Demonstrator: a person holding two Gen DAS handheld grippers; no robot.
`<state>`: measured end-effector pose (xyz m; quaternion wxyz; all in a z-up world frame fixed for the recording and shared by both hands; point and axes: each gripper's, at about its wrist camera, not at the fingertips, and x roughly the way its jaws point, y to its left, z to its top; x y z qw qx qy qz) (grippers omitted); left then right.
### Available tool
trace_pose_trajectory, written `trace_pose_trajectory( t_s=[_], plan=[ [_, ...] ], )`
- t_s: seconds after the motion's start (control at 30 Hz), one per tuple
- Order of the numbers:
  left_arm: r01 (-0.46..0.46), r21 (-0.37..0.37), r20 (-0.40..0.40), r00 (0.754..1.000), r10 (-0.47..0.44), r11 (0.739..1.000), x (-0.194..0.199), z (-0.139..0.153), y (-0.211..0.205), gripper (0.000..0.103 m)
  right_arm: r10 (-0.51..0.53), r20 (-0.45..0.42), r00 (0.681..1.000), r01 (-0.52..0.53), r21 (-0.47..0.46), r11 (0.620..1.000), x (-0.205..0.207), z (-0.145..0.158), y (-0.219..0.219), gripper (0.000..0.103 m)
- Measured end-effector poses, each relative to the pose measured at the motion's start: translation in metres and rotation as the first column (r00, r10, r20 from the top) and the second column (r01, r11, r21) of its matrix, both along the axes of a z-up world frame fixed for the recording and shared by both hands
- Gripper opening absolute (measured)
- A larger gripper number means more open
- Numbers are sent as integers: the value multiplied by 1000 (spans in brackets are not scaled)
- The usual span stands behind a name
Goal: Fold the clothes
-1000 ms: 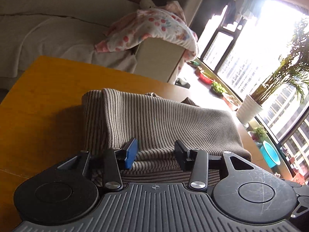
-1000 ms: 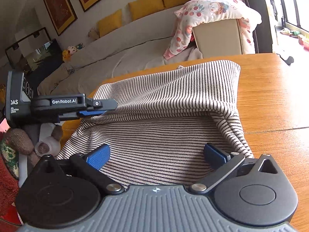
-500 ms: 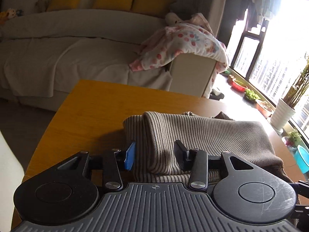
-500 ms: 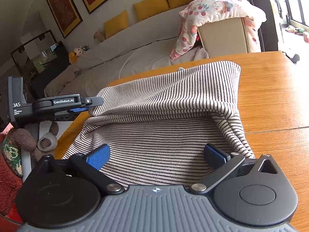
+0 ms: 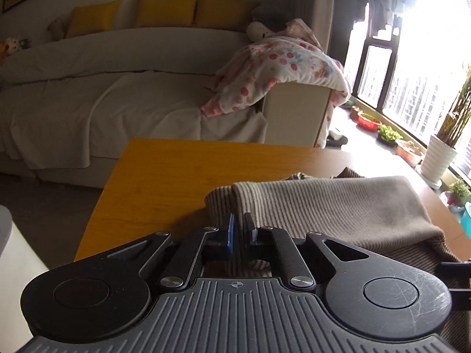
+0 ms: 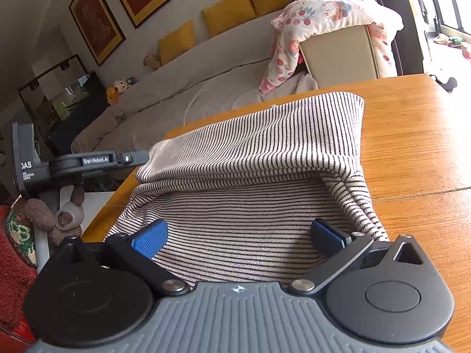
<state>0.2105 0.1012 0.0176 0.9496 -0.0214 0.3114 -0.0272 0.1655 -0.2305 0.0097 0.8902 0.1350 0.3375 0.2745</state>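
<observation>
A black-and-white striped garment (image 6: pixel 253 158) lies partly folded on a wooden table (image 6: pixel 412 135); it also shows in the left wrist view (image 5: pixel 338 203). My left gripper (image 5: pixel 239 228) is shut on the garment's left edge, with a fold of cloth pinched between its pads. In the right wrist view the left gripper (image 6: pixel 144 156) meets the garment's far left corner. My right gripper (image 6: pixel 238 236) is open, its blue pads spread wide just above the garment's near part, holding nothing.
The table's left edge (image 5: pixel 97 203) drops off close to my left gripper. A sofa (image 5: pixel 103 88) with a floral blanket (image 5: pixel 279 73) stands beyond the table. Potted plants (image 5: pixel 441 147) line the window. A knitted toy (image 6: pixel 38 211) sits left of the table.
My left gripper has swung left along the garment to its left edge and closed on the cloth. My right gripper has stayed open over the near part.
</observation>
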Motion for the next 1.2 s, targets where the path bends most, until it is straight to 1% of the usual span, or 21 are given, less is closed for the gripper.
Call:
trace_pose_trajectory(
  t_s=[0.03,0.07,0.13,0.2,0.23,0.27,0.3,0.33,0.43,0.47,0.57,0.67,0.73,0.83,0.87,0.9,0.93,0.97,1.0,1.1,1.2],
  plan=[
    [1,48,-22,1000,0,999,0,-8,1,7,0,-1,1000,0,2,1000,0,0,0,103],
    [2,66,-36,999,0,998,-1,-13,3,7,-1,-1,1000,1,2,1000,1,1,-1,103],
    [-2,40,-49,999,4,999,-2,-17,16,9,-6,5,1000,6,-8,1000,1,4,-1,103],
    [1,-76,-27,1000,-3,997,-3,-5,33,14,-10,50,999,12,-44,999,6,16,-5,103],
    [13,-157,-15,1000,-15,987,-2,2,42,24,-13,73,997,18,-61,998,13,24,-10,103],
    [30,-231,-13,999,-34,972,2,9,49,31,-17,95,995,24,-79,997,20,33,-14,103],
    [47,-304,-11,999,-53,952,6,15,56,47,-23,103,994,32,-89,996,30,40,-19,103],
    [62,-369,-12,997,-71,927,11,20,62,58,-33,90,995,41,-88,995,44,47,-26,103],
    [79,-483,-74,989,-131,872,36,18,68,68,-68,-1,998,68,-62,996,92,52,-45,102],
    [79,-488,-109,983,-150,869,44,13,66,68,-83,-41,996,81,-58,995,109,49,-50,95],
    [87,-493,-198,958,-209,865,62,-1,59,71,-108,-153,982,101,-52,993,151,30,-63,81],
    [117,-477,-225,942,-250,871,72,-11,52,80,-47,-195,980,43,-24,999,174,14,-63,79],
    [137,-472,-211,942,-262,871,82,-14,48,84,7,-199,980,-8,-6,1000,184,10,-57,79],
    [160,-457,-185,945,-269,875,101,-16,39,83,64,-198,978,-60,25,998,197,8,-36,79],
    [167,-451,-177,946,-271,877,108,-17,35,79,80,-195,978,-76,26,997,201,8,-27,74],
    [173,-448,-171,946,-274,877,113,-18,33,66,93,-189,977,-92,15,996,204,8,-18,70],
    [178,-446,-166,947,-276,877,119,-20,30,53,104,-180,978,-108,-9,994,206,8,-6,57],
    [179,-444,-163,947,-276,878,122,-21,28,48,110,-168,980,-118,-39,992,207,9,4,43],
    [179,-442,-160,948,-274,879,125,-22,25,41,108,-155,982,-121,-73,990,207,11,11,38],
    [188,-433,-137,953,-270,882,120,-16,22,34,109,-115,987,-123,-119,985,199,20,18,29],
    [236,-422,-76,953,-294,875,104,5,24,32,126,-42,991,-130,-114,985,174,50,10,22]
  ],
)
